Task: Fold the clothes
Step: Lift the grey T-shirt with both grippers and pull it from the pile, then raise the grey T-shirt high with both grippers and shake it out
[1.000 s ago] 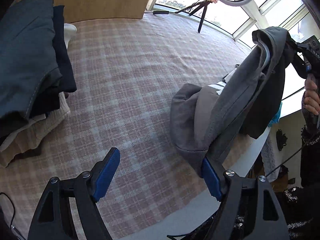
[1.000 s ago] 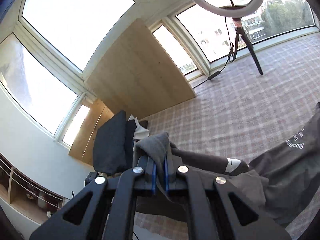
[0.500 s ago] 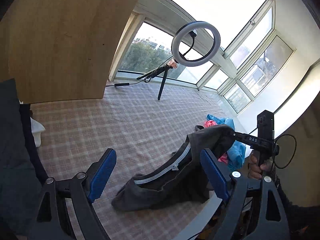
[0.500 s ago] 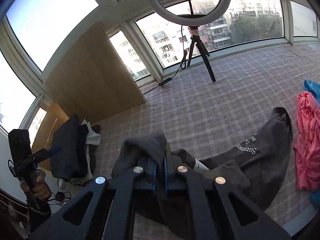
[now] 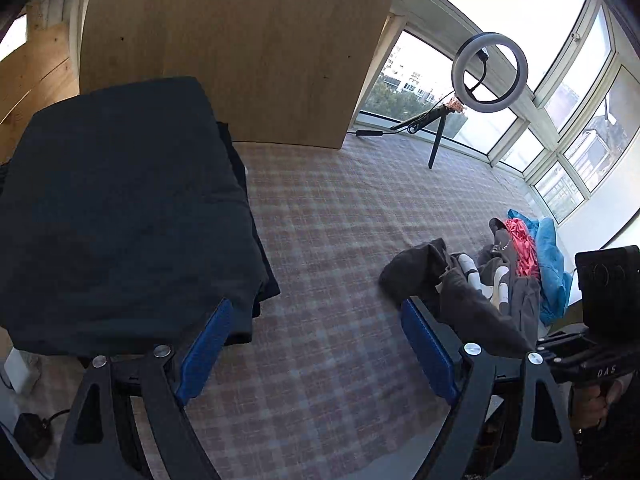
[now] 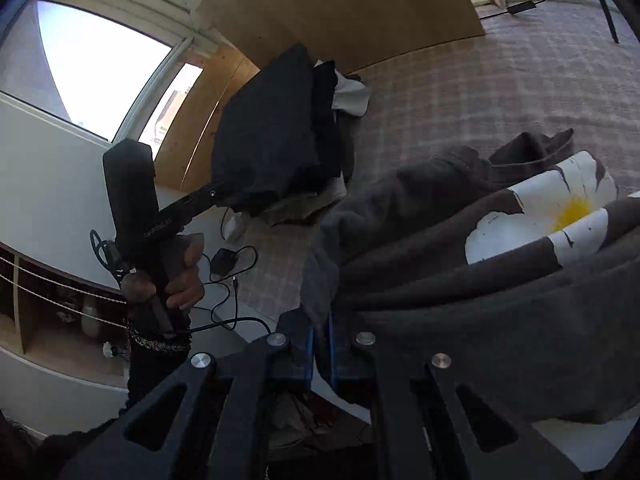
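Plaid tabletop (image 5: 340, 240): right tongs (image 6: 318, 350) pinch grey hoodie (image 6: 460, 280); left tongs (image 5: 316, 344) gape empty beside it.

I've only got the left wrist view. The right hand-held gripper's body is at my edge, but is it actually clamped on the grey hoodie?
Observer: Yes. In the right wrist view the right hand-held gripper is shut, with a fold of the grey hoodie pinched between its blue pads.
Operator: Any print on the hoodie? I see only white patches.
Observer: A white daisy with a yellow centre faces that camera.
Operator: What's under the dark folded stack beside me?
Observer: Under the dark stack lie a white garment and a beige one.
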Motion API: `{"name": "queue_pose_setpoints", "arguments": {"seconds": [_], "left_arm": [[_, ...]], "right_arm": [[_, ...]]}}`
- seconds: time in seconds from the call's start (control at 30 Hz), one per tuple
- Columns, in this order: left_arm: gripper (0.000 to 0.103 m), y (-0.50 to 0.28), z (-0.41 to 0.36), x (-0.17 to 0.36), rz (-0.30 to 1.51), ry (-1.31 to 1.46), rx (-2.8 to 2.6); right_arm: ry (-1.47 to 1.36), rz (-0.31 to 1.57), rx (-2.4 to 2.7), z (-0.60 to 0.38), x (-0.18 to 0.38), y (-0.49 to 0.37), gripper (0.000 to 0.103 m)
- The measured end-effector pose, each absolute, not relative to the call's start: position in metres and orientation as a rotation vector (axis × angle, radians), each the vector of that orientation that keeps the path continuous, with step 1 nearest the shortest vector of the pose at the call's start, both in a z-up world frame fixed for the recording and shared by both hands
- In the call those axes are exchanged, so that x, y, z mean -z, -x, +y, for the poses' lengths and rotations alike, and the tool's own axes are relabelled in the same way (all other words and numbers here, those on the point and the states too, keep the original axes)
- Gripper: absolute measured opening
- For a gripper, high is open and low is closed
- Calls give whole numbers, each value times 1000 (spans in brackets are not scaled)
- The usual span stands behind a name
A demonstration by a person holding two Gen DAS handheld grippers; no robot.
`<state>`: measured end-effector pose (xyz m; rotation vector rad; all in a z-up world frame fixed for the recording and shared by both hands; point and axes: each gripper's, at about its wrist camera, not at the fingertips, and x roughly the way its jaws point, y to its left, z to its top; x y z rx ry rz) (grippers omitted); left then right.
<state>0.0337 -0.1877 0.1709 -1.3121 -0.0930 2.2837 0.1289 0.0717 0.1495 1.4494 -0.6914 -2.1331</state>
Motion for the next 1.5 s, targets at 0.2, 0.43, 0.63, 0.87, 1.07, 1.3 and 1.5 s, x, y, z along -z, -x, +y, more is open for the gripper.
{"name": "queue_pose_setpoints", "arguments": {"seconds": [0.2,0.43,0.63,0.87,1.07,1.3,1.5], "left_arm": [[85,-68,-222,-129,-159,1481,-2317],[85,-108,-196,-80,-60,1623,-2298],[85,-135,-167,-51,135,1764,-2352],[84,-152,-157,-26,106,1923,-2380],[1,-161,-144,-34,8,1860,-2426],[2,-169,-151,-115,-140,1630,-2626],[2,-120,-137,-261,-95,1155,-2756]], "right_arm": [[-1467,-419,2204,97,-147,-105,21],[-1471,-94,2262,126,-143,-78,43],[-1594,63,2210,157,-84,-10,43],[-1625,224,1980,127,-28,12,45],[-1593,136,1905,127,-18,-2,7],[-1305,-158,2173,204,-131,-43,5],[-920,-338,2509,289,-274,-89,5]]}}
